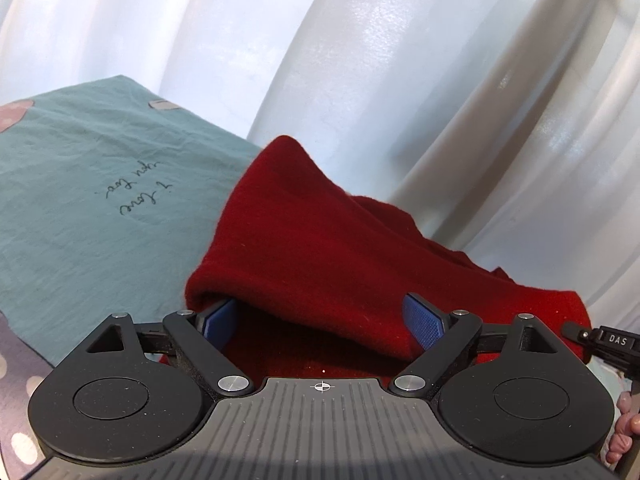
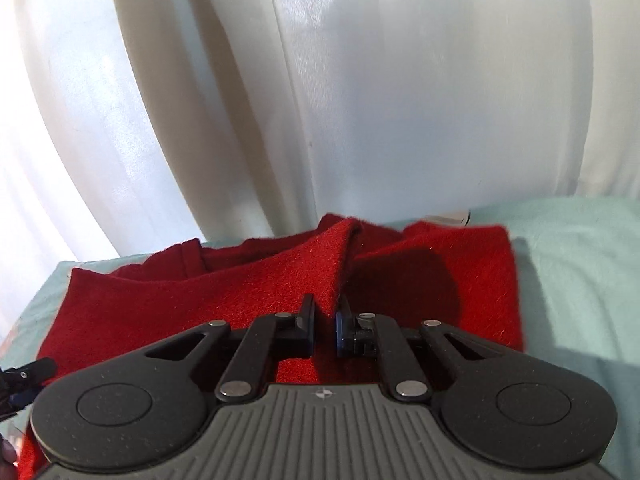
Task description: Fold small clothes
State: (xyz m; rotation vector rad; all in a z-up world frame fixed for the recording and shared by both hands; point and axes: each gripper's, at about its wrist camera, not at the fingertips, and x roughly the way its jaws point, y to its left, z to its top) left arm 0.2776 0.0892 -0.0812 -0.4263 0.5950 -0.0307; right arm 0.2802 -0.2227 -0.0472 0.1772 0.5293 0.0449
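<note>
We look across a bed spread with a teal sheet [image 1: 80, 168] bearing handwritten script [image 1: 136, 190], its edge meeting a dotted mauve cover [image 1: 16, 364]. Behind it, glossy white panels [image 1: 360, 60] curve under the lens, daylight glinting on them; the same pale sheet [image 2: 580, 264] runs beneath a white wall [image 2: 400, 100]

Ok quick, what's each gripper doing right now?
Left gripper: open, fingers under a fold of the red garment.
Right gripper: shut on red garment.
</note>
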